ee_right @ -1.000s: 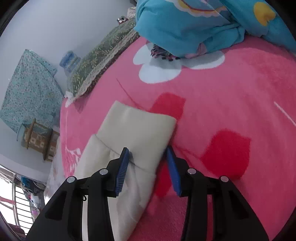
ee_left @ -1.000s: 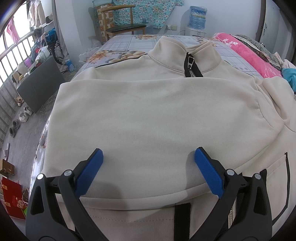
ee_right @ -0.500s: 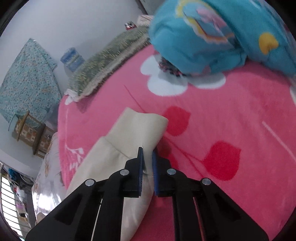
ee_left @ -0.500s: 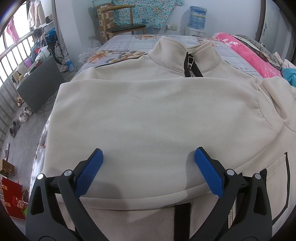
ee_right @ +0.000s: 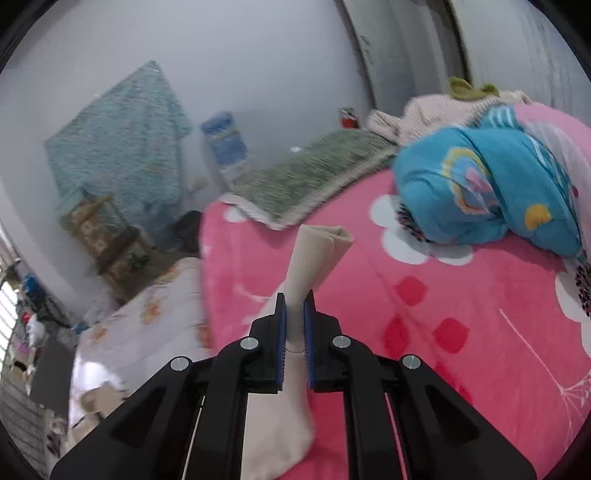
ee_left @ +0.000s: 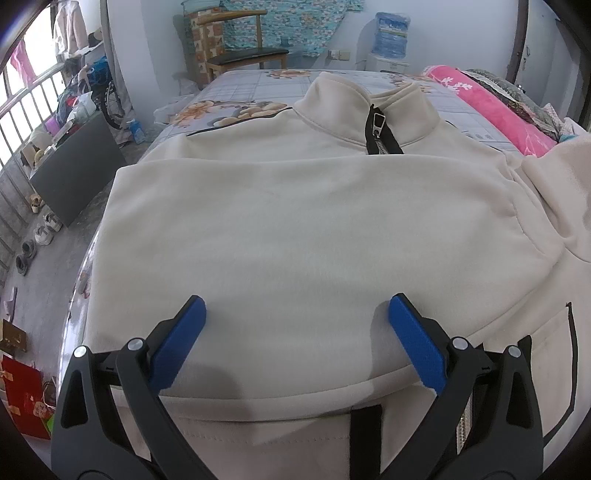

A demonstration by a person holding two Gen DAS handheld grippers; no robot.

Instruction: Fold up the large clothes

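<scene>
A cream zip-neck sweatshirt [ee_left: 295,229] lies flat on the bed, collar and black zip at the far end, one sleeve folded across its chest. My left gripper [ee_left: 295,314] hovers open over the near part of that fold, its blue pads wide apart with nothing between them. In the right wrist view my right gripper [ee_right: 294,306] is shut on the sweatshirt's other sleeve, just behind the ribbed cuff [ee_right: 317,251]. The cuff sticks up past the fingertips, lifted off the pink blanket [ee_right: 461,332]. In the left wrist view this sleeve [ee_left: 561,192] rises at the right edge.
A blue patterned bundle [ee_right: 491,192] and a green pillow [ee_right: 306,181] lie on the pink blanket beyond the cuff. A wooden chair [ee_left: 236,40] and a water bottle [ee_left: 391,35] stand past the bed's far end. Shoes and a dark box [ee_left: 77,166] sit on the floor at left.
My right gripper closed on the sleeve near the cuff, then lifted it off the pink blanket and rolled. The left gripper and the sweatshirt's body stayed put.
</scene>
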